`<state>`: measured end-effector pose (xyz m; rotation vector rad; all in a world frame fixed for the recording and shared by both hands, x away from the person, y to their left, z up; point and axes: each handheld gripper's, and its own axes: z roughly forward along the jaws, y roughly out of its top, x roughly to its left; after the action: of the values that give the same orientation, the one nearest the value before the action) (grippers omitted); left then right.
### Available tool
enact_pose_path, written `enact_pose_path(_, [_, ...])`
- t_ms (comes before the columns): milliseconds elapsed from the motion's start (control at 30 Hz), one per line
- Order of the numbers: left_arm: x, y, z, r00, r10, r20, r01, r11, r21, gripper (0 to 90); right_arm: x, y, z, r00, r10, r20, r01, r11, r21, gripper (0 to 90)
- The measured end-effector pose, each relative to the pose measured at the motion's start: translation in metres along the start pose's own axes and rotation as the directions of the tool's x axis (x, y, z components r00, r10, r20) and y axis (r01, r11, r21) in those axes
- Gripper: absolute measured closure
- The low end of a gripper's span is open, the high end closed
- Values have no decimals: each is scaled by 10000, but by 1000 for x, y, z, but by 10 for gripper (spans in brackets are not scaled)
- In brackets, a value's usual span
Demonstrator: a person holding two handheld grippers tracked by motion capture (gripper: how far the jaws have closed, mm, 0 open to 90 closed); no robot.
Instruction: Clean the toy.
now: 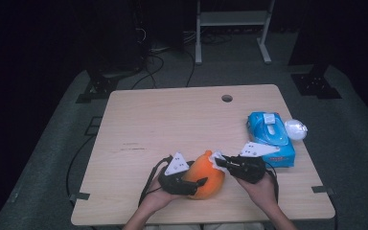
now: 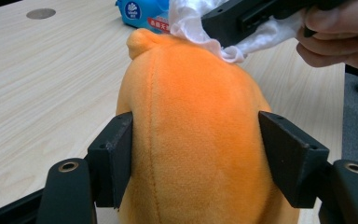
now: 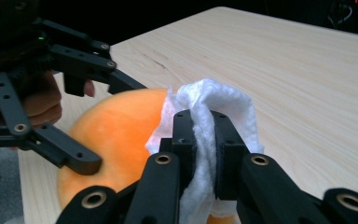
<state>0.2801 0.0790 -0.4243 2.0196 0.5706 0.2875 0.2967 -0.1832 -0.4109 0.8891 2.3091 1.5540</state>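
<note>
Gripping orange plush [image 1: 206, 175] at table's [image 1: 172, 120] near edge: our left gripper [image 1: 194, 184], jaws part-open, pads pressing its sides. Our right gripper [image 1: 222, 163] clamps wipe [image 1: 215, 157] tight, touching plush top.

Counted on one wooden table [image 1: 163, 120]: one orange plush toy [image 1: 207, 176], near the front edge; one white wipe [image 1: 216, 158], touching the toy's top; one blue wipes pack [image 1: 270, 136], right of the toy; one white round object [image 1: 295, 128], just beside that pack. Two black grippers, left gripper [image 1: 197, 184] and right gripper [image 1: 219, 162], both at the toy.
</note>
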Motion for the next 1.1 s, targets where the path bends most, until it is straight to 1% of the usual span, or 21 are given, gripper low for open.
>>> enact_pose_path(67, [-1,-1,0,10000,30,50,-30,10000,-17,311,4,4,-3,9999,-135,-61,134,9998,-139,806])
enact_pose_path(133, [-2,-2,1,9999,110,52,-110,9999,-63,313,12,8,-4,9979,-499,-407,485,9982,-351,806])
enact_pose_path(200, [-1,-2,0,9999,89,47,-88,10000,-37,313,15,8,-1,9967,-727,-359,721,9972,-189,807])
enact_pose_path(233, [0,-3,0,10000,27,58,-26,10000,-80,312,13,5,0,9973,-651,-351,645,9978,-160,807])
enact_pose_path(267, [2,-4,0,9999,-75,91,76,9999,-130,311,8,4,1,9988,-403,-277,400,9991,-106,806])
enact_pose_path(333, [6,-5,-2,9995,-282,110,284,9994,-178,305,2,2,0,9998,-169,111,168,9998,84,807])
enact_pose_path(367, [8,-6,-2,9992,-376,117,378,9991,-209,302,1,1,-1,9999,-41,99,40,10000,66,806])
enact_pose_path(400, [9,-6,-2,9991,-420,82,421,9989,-204,300,3,1,-2,10000,-8,-30,8,10000,-12,806])
enact_pose_path(500, [12,-6,-3,9984,-562,30,562,9982,-188,296,15,5,0,9975,-466,-531,459,9988,-139,806])
enact_pose_path(533, [13,-7,-3,9981,-616,52,617,9979,-205,292,17,5,2,9966,-561,-607,554,9984,-122,806])
enact_pose_path(567, [15,-7,-4,9976,-684,60,685,9974,-202,291,17,4,4,9966,-592,-572,590,9982,-55,806])
enact_pose_path(633, [18,-10,-5,9951,-989,72,990,9947,-274,291,10,-1,5,9983,-258,-529,260,9997,29,807])
enact_pose_path(700, [21,-10,-4,9938,-1107,105,1110,9934,-280,291,4,-4,6,9996,-95,-268,99,9998,152,807])
enact_pose_path(733, [20,-10,-4,9943,-1063,95,1065,9940,-265,292,4,-4,5,9995,73,-316,-69,9999,123,807])
enact_pose_path(867, [14,-10,-2,9971,-763,64,765,9967,-268,293,18,3,6,9971,-282,-712,278,9996,-61,807])
enact_pose_path(900, [12,-10,-1,9974,-716,50,717,9970,-283,293,19,4,8,9974,-418,-584,418,9991,-9,808])
enact_pose_path(933, [12,-10,-2,9978,-665,43,665,9975,-244,296,16,3,9,9980,-381,-508,383,9993,31,808])
enact_pose_path(967, [11,-9,-1,9977,-678,34,679,9973,-287,299,11,1,9,9988,-166,-465,167,9999,20,808])
enact_pose_path(1033, [8,-8,1,9985,-544,31,544,9982,-253,300,3,-2,8,9999,93,-63,-92,9999,107,808])
enact_pose_path(1067, [7,-7,2,9989,-474,18,475,9986,-238,301,2,-1,7,9998,154,121,-156,9998,123,810])
enact_pose_path(1100, [5,-6,3,9993,-376,-14,375,9991,-175,301,3,0,6,9996,53,264,-56,9999,111,809])
